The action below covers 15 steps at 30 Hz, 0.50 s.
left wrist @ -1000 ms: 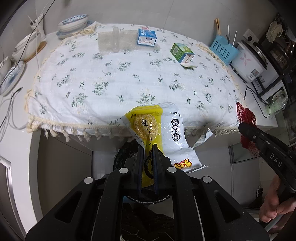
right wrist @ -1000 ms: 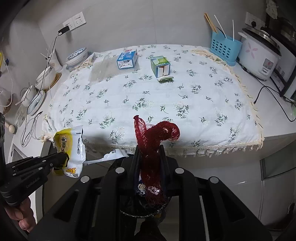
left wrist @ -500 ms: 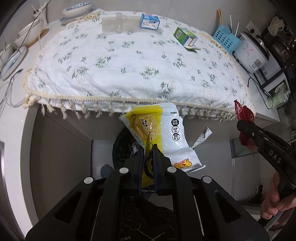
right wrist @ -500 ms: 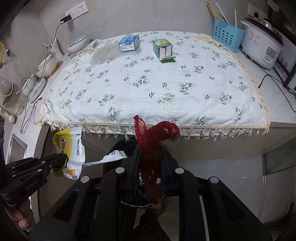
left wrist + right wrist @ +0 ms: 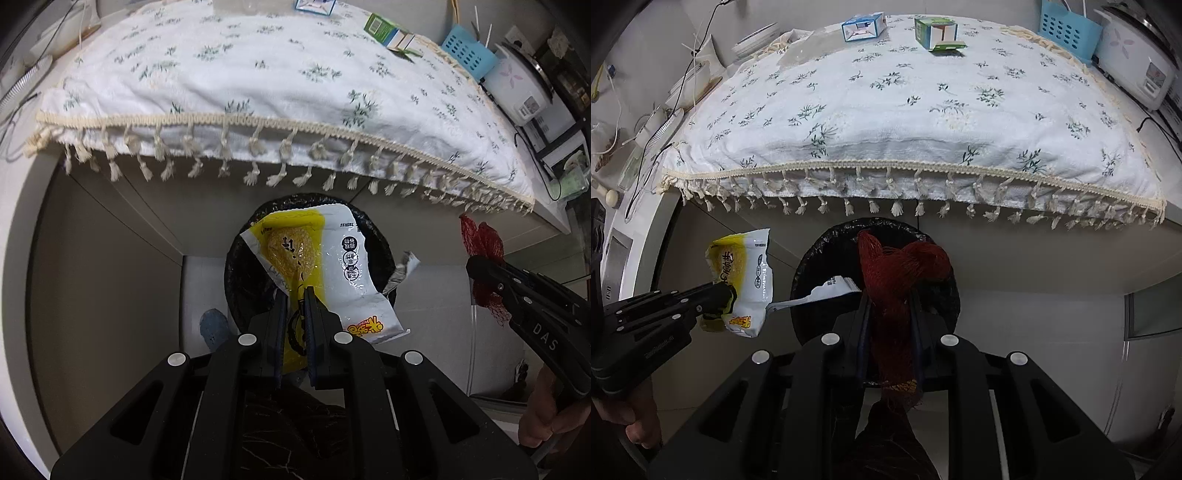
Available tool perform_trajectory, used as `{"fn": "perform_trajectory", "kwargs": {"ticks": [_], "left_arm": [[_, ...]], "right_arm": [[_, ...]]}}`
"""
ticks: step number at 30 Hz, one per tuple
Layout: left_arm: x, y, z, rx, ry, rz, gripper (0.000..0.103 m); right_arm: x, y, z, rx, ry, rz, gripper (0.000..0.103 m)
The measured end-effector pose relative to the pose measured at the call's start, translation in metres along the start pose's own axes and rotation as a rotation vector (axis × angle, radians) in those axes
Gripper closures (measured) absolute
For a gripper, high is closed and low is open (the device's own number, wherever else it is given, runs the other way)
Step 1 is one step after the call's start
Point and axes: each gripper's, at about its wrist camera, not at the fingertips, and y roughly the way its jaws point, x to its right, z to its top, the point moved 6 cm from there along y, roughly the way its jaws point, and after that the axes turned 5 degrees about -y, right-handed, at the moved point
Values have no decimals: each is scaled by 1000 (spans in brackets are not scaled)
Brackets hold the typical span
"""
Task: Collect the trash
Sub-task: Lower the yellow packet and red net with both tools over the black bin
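The crinkly yellow-and-white plastic snack wrapper [image 5: 317, 266] looks light and floppy, best pinched by an edge; the left gripper [image 5: 295, 295] clamps its lower edge above the black-lined round bin [image 5: 236, 266] below the bench's fringed edge. The right gripper [image 5: 888, 295] grips soft red mesh netting [image 5: 901, 266] (likely snag-prone) over that bin.

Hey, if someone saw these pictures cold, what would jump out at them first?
Probably the trash held in mid-air: the left tongs pinch a yellow and white snack bag, and the right tongs grip a red mesh net. Both hang over a black-lined bin on the floor, just below the fringed floral tablecloth, where two small cartons remain at the far edge.
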Motion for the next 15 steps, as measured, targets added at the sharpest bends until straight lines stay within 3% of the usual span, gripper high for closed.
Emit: {"fn": "perform_trajectory", "kwargs": {"ticks": [15], "left_arm": [[-1,63,-7,-64,29,57,94]], "right_arm": [[15,50,-16,-62,21,-9,86]]}}
